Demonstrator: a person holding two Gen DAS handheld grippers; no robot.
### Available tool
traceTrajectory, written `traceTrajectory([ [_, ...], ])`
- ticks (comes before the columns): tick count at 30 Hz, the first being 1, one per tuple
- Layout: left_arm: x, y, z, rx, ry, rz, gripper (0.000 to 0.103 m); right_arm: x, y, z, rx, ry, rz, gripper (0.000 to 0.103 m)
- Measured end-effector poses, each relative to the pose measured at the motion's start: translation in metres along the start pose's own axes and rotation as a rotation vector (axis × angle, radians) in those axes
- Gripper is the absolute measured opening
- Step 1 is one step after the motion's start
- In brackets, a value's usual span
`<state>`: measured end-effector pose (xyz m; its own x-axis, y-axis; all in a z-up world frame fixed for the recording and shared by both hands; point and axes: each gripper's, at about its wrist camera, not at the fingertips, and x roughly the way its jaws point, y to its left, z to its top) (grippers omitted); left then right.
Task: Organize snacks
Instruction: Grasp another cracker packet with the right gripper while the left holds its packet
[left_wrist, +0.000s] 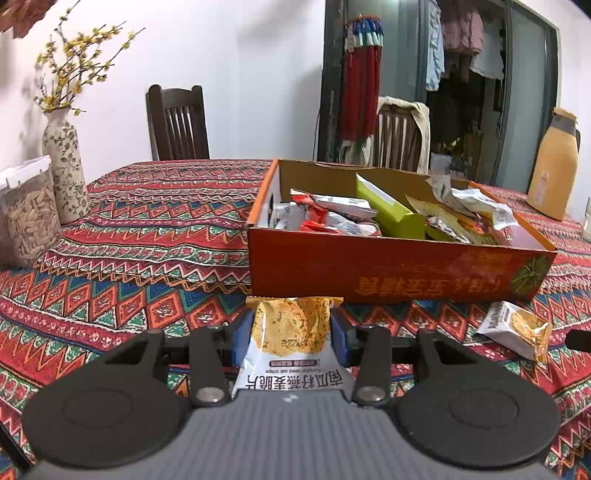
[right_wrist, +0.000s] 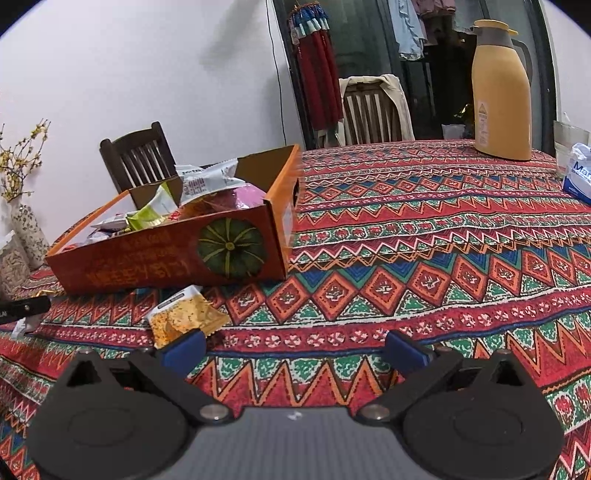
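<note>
My left gripper (left_wrist: 291, 334) is shut on a white and yellow oat crisp packet (left_wrist: 290, 343), held just in front of the near wall of the orange cardboard box (left_wrist: 388, 273). The box holds several snack packets (left_wrist: 340, 216) and a green packet (left_wrist: 388, 206). A second crisp packet (left_wrist: 515, 328) lies on the tablecloth to the right of the box front. In the right wrist view my right gripper (right_wrist: 295, 349) is open and empty above the cloth, with that loose crisp packet (right_wrist: 184, 317) by its left finger and the box (right_wrist: 166, 258) beyond.
A patterned tablecloth (right_wrist: 406, 258) covers the table. A yellow thermos jug (right_wrist: 500, 96) and a tissue pack (right_wrist: 578, 173) stand at the far right. A flower vase (left_wrist: 64, 162) and a clear seed container (left_wrist: 26, 218) stand at the left. Wooden chairs (left_wrist: 177, 122) sit behind the table.
</note>
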<state>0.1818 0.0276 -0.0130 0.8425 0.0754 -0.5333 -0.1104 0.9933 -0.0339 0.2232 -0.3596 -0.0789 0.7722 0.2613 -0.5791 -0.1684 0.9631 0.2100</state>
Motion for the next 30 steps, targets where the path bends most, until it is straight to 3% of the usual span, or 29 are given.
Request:
traceTrajectory([
  [8, -0.001, 0.001, -0.003, -0.012, -0.014, -0.046, 0.044, 0.0, 0.018, 0.001, -0.081, -0.02, -0.107, 0.103],
  [14, -0.002, 0.006, -0.004, -0.032, -0.018, -0.071, 0.044, 0.005, 0.055, 0.011, -0.161, -0.023, -0.025, 0.103],
  [21, -0.003, 0.009, -0.004, -0.048, -0.023, -0.09, 0.045, 0.05, 0.089, 0.019, -0.282, 0.087, -0.028, 0.103],
  [30, -0.002, 0.013, -0.003, -0.067, -0.015, -0.102, 0.045, 0.062, 0.088, 0.02, -0.241, 0.121, -0.018, 0.103],
])
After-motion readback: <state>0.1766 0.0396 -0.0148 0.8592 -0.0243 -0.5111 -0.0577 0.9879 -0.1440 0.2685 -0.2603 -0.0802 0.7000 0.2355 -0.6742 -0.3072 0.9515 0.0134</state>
